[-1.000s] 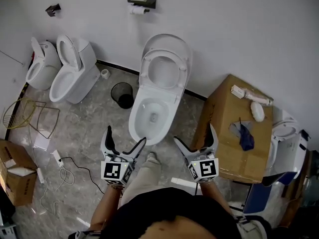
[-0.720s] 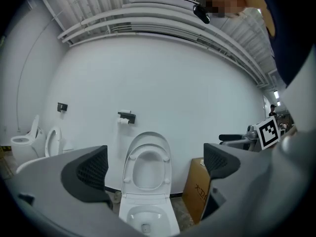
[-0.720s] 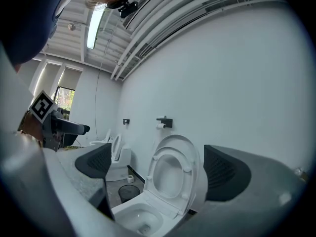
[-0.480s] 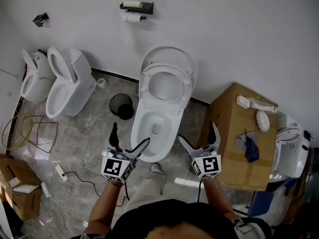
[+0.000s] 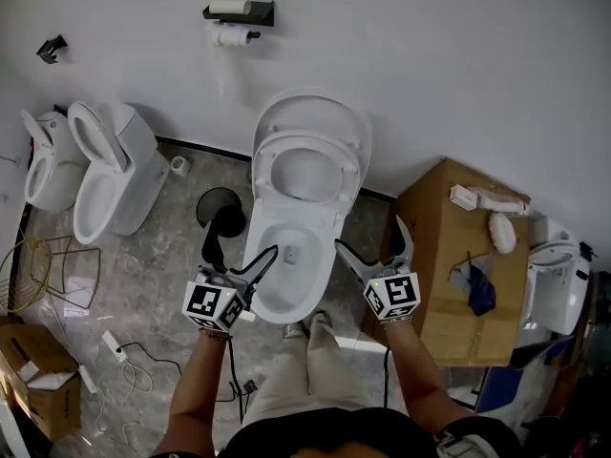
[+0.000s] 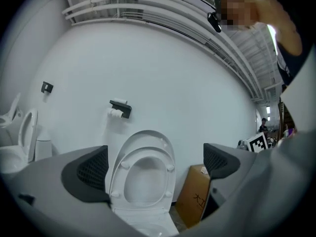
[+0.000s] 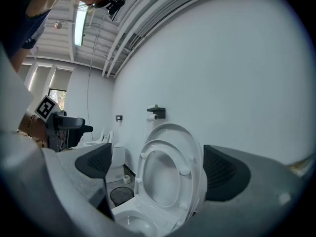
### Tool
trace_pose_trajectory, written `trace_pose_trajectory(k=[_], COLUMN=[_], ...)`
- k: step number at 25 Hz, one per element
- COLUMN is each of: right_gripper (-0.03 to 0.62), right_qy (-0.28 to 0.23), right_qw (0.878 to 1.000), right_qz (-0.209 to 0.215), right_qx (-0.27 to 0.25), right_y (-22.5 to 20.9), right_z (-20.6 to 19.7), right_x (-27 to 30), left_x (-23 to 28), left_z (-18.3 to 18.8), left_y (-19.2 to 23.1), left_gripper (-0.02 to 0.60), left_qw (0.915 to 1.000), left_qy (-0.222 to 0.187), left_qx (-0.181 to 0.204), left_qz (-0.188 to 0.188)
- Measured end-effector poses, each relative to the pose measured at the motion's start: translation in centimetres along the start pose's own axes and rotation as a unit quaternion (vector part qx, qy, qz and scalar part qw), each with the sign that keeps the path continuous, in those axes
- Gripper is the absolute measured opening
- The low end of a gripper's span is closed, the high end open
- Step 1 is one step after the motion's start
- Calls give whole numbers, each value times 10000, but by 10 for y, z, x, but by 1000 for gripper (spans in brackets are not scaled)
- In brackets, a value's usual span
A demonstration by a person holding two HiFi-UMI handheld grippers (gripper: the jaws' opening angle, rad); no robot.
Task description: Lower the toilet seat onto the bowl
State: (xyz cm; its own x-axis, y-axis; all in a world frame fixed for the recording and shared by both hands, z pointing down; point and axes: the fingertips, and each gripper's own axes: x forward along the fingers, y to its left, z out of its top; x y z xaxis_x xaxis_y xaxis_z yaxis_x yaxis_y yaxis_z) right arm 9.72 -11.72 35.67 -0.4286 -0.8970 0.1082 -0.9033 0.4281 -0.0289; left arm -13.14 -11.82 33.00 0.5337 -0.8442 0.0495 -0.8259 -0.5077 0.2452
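A white toilet stands against the wall with its seat [image 5: 304, 174] [image 6: 143, 174] [image 7: 165, 179] raised upright against the open lid [image 5: 315, 117]. The bowl [image 5: 286, 265] lies open below it. My left gripper [image 5: 237, 248] [image 6: 155, 164] hangs open over the bowl's left front rim, holding nothing. My right gripper [image 5: 372, 246] [image 7: 157, 164] is open to the right of the bowl, also holding nothing. Both stay short of the seat, which shows between the jaws in both gripper views.
A black waste bin [image 5: 221, 213] sits left of the toilet. A cardboard box [image 5: 458, 275] with small items on top stands to the right. Two more toilets [image 5: 95, 170] line the left wall. A paper holder [image 5: 239, 12] hangs on the wall above.
Both grippers have moved forward toward the toilet; the left one now reaches over the bowl's front rim. The seat has stayed raised.
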Motion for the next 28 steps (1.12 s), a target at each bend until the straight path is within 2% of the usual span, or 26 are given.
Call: trace_pose_trajectory(k=[5,10,15,20,24,28], right_gripper=[574,572,569,565,538,510], right_qy=[-10,-46,8,-8,14,3], right_qw=[9998,10000,10000,10000,9999,9999], right_qz=[64,56,66,46,23,8], right_qx=[-161,50,56,85,113,126], right_y=[-24,-48,-63,-73,-83,-91], right_z=[-3,-11,-25,-34,-42,-48], right_x=[39,79,110,133,148,164], left_x=[40,83,124,151,172,196], left_z=[-7,-19,-20,-37,-42,-55], left_y=[16,44,64,79,93,107], left_gripper=[575,575,575,575,574,574], left_qw=[9999,9998,9995,9993,9995,9992], left_qy=[-66,165,-36,238,131,263], left_qx=[32,136,287,250,238,214], left_qz=[-108,-38,-146,-148,-135,-199])
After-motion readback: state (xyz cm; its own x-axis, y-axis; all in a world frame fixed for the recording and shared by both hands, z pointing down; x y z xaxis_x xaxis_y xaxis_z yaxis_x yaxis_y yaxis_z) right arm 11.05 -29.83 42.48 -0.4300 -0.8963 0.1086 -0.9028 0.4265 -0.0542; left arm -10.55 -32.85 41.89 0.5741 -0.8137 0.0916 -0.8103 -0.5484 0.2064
